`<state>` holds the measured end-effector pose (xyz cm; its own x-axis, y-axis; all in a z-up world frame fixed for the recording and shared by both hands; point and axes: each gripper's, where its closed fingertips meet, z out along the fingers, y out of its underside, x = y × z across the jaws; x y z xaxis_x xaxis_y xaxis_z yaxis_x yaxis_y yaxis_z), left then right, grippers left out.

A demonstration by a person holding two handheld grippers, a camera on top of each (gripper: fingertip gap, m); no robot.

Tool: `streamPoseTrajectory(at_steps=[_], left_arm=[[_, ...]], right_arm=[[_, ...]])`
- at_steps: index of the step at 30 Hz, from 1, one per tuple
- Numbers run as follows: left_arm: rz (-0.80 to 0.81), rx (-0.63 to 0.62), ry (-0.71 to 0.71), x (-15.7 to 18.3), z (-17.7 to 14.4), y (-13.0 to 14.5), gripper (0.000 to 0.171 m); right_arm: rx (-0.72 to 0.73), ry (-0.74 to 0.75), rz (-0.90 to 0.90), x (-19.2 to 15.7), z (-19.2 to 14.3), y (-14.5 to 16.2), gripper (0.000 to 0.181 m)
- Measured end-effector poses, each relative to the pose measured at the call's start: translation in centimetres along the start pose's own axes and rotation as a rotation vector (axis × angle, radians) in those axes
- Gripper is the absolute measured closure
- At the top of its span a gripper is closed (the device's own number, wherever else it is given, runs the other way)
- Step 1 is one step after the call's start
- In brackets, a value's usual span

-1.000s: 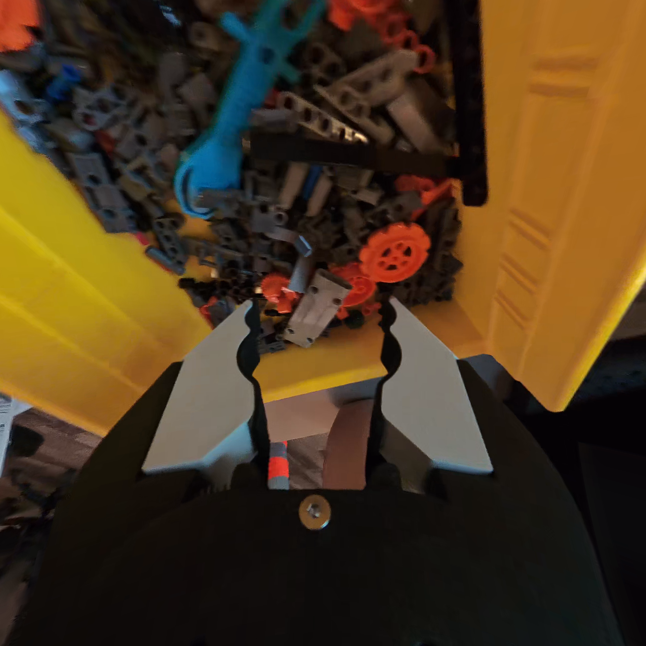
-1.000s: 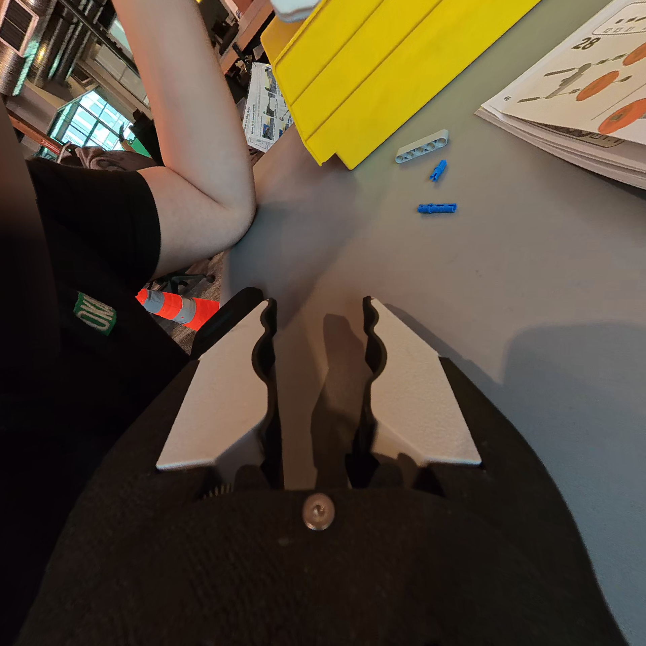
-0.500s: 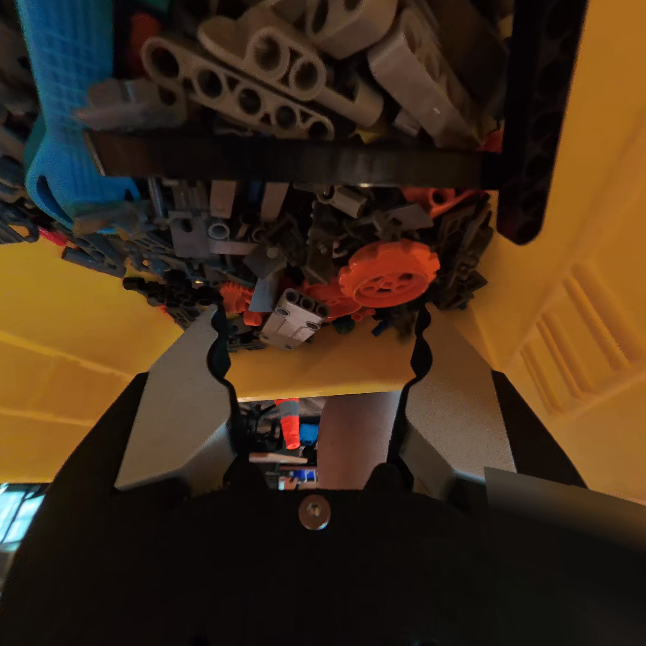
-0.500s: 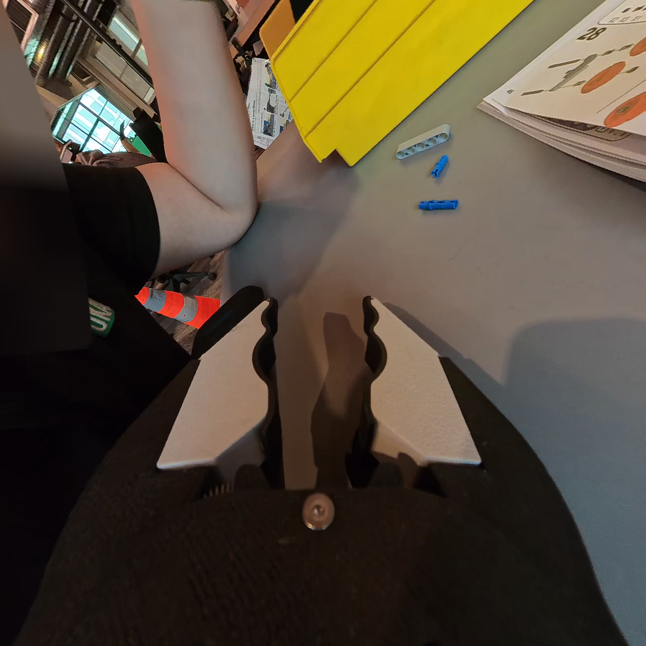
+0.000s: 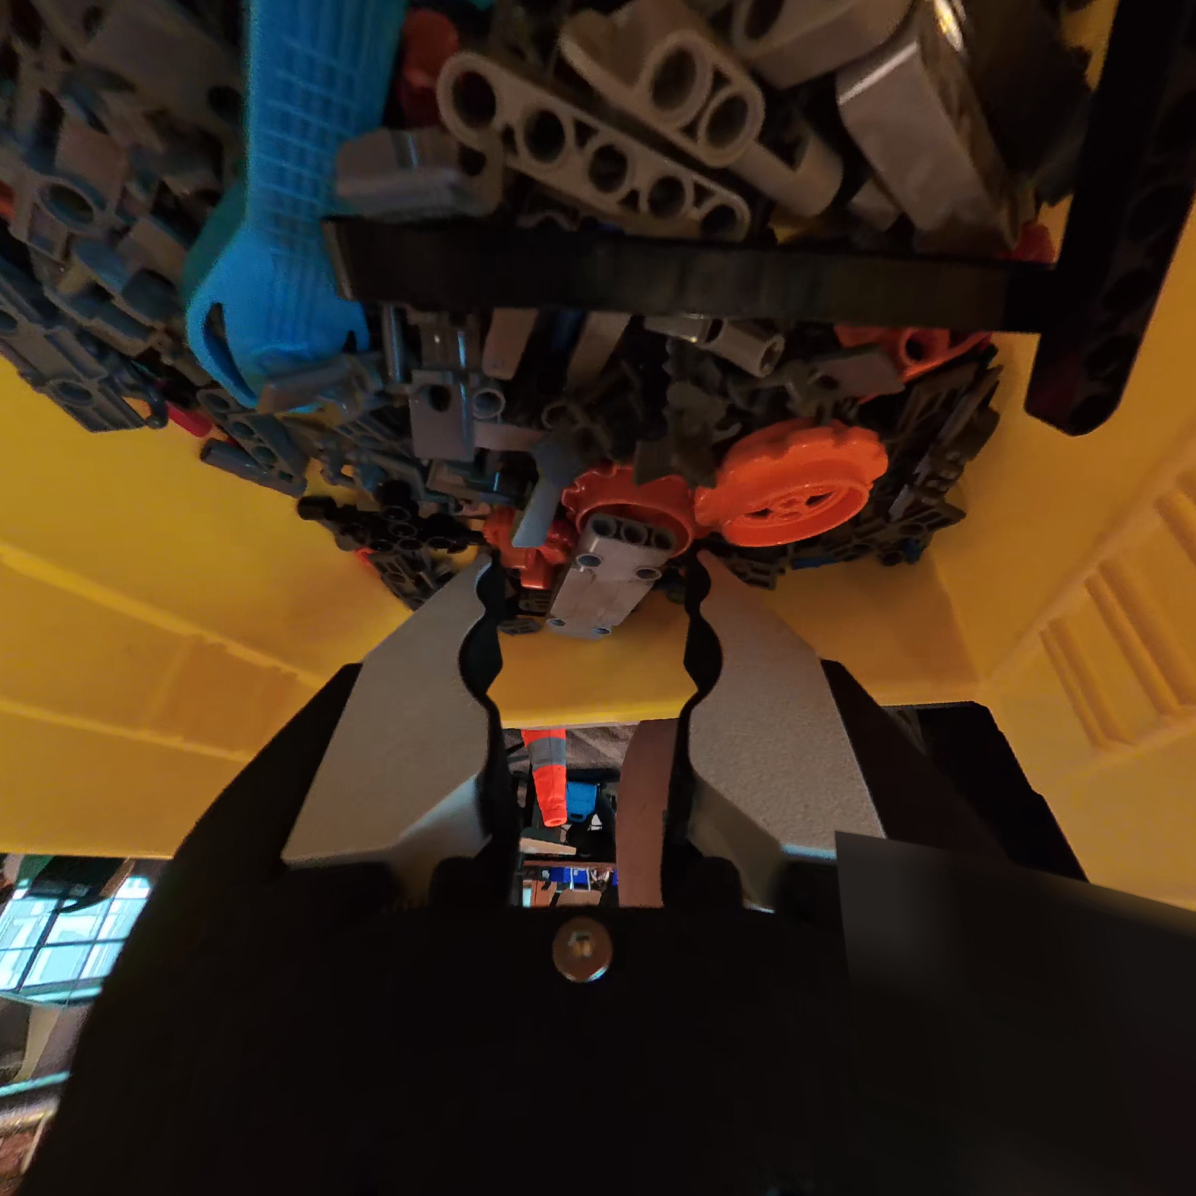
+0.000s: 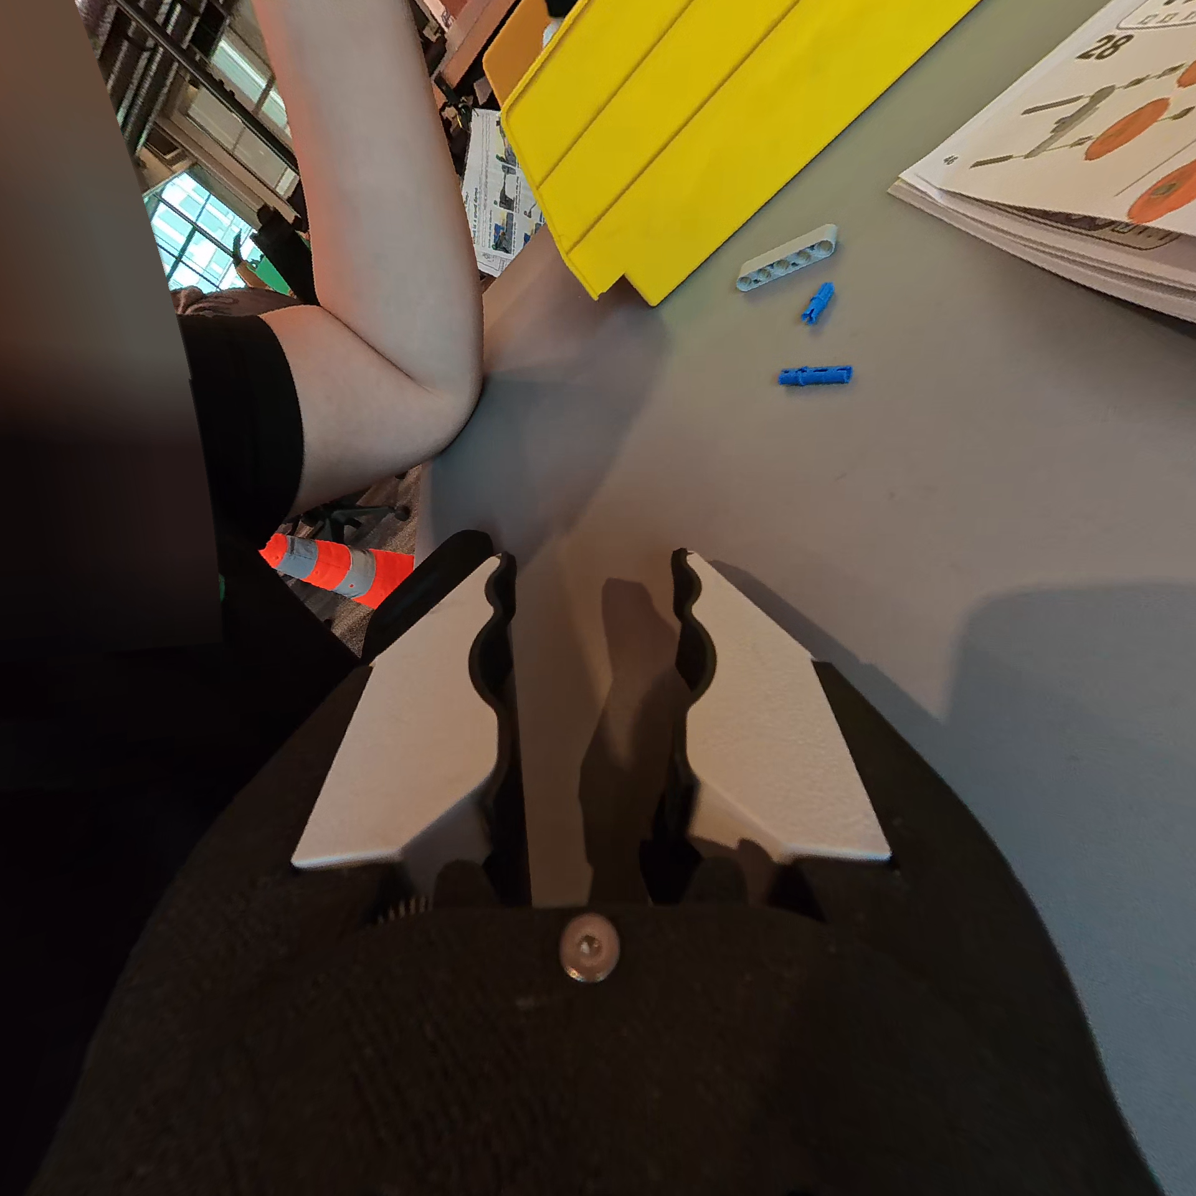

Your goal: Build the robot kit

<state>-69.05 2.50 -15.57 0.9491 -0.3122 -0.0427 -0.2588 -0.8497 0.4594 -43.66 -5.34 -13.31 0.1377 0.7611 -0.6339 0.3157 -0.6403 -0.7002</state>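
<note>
My left gripper [image 5: 592,569] is open inside a yellow bin [image 5: 162,550] heaped with building-toy parts. Its jaws stand on either side of a light grey block with holes [image 5: 611,573], not closed on it. Orange wheels [image 5: 793,488] lie just behind that block, a long black beam [image 5: 679,278] crosses the heap, and a blue wrench-shaped piece [image 5: 285,259] lies at the left. My right gripper [image 6: 592,563] is open and empty, low over a grey table [image 6: 906,518]. Ahead of it lie a grey beam with holes [image 6: 786,257] and two small blue pins [image 6: 814,375].
The yellow bin [image 6: 699,136] stands at the table's far side in the right wrist view. An open instruction booklet [image 6: 1100,149] lies at the right. A person's bent arm [image 6: 375,310] rests its elbow at the table's left edge. An orange traffic cone [image 6: 336,569] lies beyond the edge. Spacing between my two grippers at the tips: around 25 centimetres.
My left gripper has moved deeper into the bin toward the heap, and the grey block now sits between its fingertips. The right gripper has stayed almost still.
</note>
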Motion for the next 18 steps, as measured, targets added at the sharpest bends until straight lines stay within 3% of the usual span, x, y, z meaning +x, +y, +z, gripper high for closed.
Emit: streamPoseTrajectory(at_steps=[12, 16, 18], left_arm=[[-0.045, 0.263, 0.038, -2.0, -3.2, -4.5, 0.141], [-0.078, 0.329, 0.044, -2.6, -4.1, -4.8, 0.137], [-0.065, 0.302, 0.08, -1.7, -3.8, -3.7, 0.117]], right_arm=[[-0.003, -0.008, 0.004, -0.1, 0.0, 0.0, 0.134], [-0.001, -0.012, 0.009, -0.1, 0.0, 0.0, 0.134], [-0.001, -0.012, 0.008, -0.1, 0.0, 0.0, 0.134]])
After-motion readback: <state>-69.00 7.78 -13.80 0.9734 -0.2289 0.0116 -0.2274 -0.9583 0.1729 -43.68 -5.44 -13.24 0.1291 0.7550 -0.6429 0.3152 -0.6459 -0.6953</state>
